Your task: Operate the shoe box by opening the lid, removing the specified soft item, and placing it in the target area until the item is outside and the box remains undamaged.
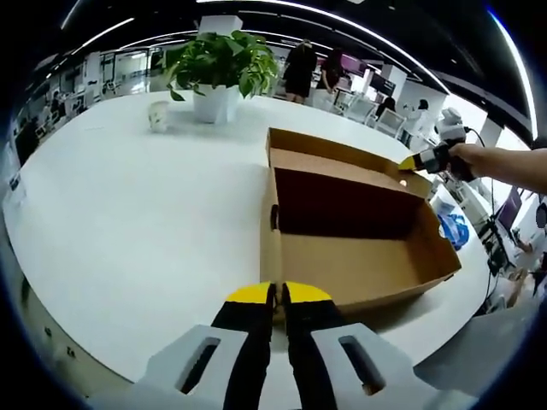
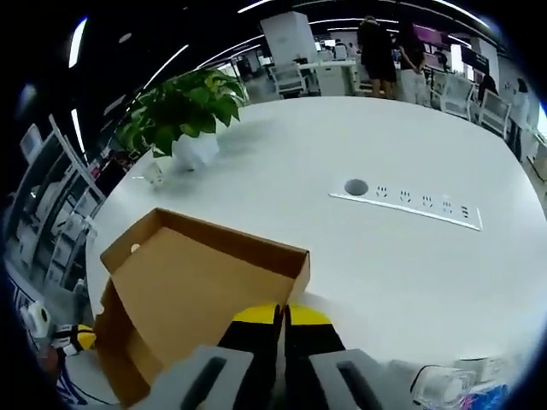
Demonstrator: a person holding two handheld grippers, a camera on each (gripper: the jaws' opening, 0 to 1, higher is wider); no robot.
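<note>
Right beyond fingers [image 1: 278, 299]: shoe box [image 1: 359, 248].

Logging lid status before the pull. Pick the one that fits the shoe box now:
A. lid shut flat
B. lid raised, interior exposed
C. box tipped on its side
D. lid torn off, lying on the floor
B: the shoe box stands upright on the white table with its lid lifted, the right gripper at its corner.

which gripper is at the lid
The right gripper: its jaws meet the edge of the raised lid; the left gripper is at a wall of the box.
</note>
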